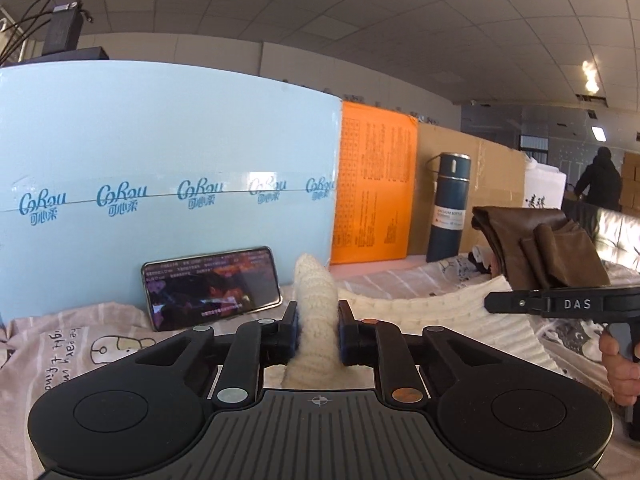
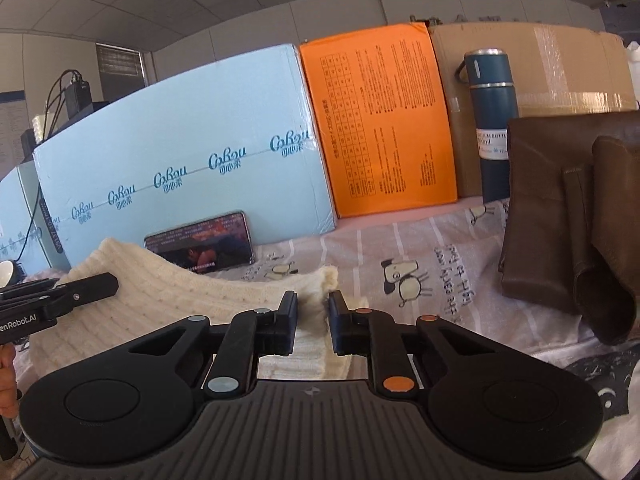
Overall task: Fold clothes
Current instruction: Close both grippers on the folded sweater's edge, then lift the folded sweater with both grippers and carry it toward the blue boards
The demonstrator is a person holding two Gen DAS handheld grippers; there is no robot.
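L tongs (image 1: 318,330) and R tongs (image 2: 313,320) each pinch an edge of the cream knit (image 2: 168,284) lying on the printed sheet (image 2: 400,248), w/ cloth bunched btwn the pads, prob. so both corners lift together for a fold.

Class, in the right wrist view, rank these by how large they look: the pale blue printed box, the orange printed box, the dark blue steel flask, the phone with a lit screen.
1. Pale blue printed box
2. Orange printed box
3. Dark blue steel flask and phone with a lit screen: too alike to rank.
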